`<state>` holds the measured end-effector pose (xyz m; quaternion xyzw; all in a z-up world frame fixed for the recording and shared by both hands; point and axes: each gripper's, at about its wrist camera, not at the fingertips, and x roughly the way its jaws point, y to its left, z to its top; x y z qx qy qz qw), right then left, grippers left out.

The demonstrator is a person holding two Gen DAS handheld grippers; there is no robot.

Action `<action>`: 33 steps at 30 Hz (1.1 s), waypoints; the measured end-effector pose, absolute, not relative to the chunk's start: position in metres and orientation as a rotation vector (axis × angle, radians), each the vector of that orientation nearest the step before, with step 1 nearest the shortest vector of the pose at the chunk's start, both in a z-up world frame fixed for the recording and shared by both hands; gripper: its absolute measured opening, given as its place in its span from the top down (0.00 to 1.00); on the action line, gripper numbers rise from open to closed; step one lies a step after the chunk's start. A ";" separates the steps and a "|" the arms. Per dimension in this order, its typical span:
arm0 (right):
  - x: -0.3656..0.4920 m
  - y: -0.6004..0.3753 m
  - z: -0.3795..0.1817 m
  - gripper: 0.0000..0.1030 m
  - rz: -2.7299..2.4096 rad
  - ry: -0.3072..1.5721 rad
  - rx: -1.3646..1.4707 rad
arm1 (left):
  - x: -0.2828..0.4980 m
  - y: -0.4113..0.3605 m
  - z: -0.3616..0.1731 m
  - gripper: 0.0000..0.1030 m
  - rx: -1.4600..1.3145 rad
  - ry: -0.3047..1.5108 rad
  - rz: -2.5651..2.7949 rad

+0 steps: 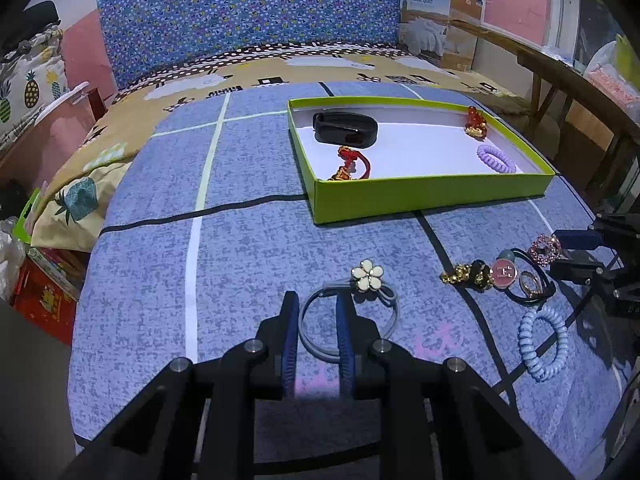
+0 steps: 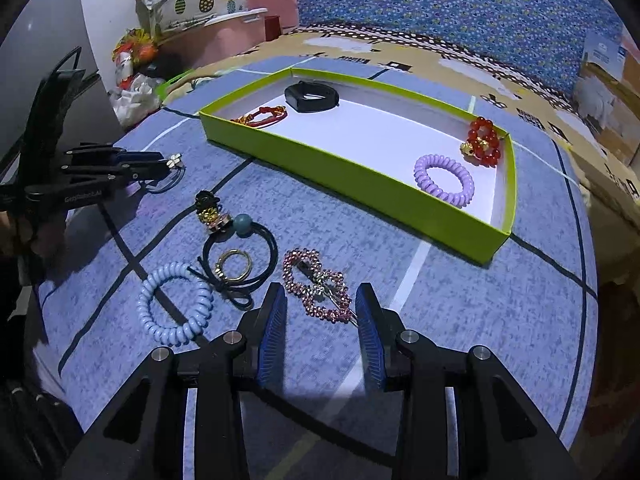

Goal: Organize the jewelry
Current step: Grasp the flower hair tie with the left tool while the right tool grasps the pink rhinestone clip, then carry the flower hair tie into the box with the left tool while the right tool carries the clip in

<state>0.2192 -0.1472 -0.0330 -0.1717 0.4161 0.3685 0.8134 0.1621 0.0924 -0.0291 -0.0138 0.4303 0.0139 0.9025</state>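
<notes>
A green box holds a black band, a red cord bracelet, a red bead bracelet and a purple coil tie. My left gripper is open, its fingers straddling the loop of a grey hair tie with a white flower on the cloth. My right gripper is open, its fingers either side of a pink rhinestone clip. It also shows at the right of the left wrist view.
On the blue cloth lie a light blue coil tie, a black hair tie with a teal bead, a gold ring and a gold-black charm. A patterned headboard and a wooden bench stand behind.
</notes>
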 end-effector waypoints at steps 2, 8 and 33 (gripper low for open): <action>0.215 -0.147 -0.033 0.77 0.770 0.883 -0.360 | 0.161 0.091 -0.029 0.83 -0.027 0.890 0.023; 0.205 -0.152 -0.027 0.92 0.728 0.857 -0.296 | 0.157 0.085 -0.028 0.97 -0.025 0.891 0.004; 0.190 -0.170 -0.002 0.93 0.650 0.780 -0.099 | 0.135 0.072 -0.001 0.99 -0.121 0.791 -0.109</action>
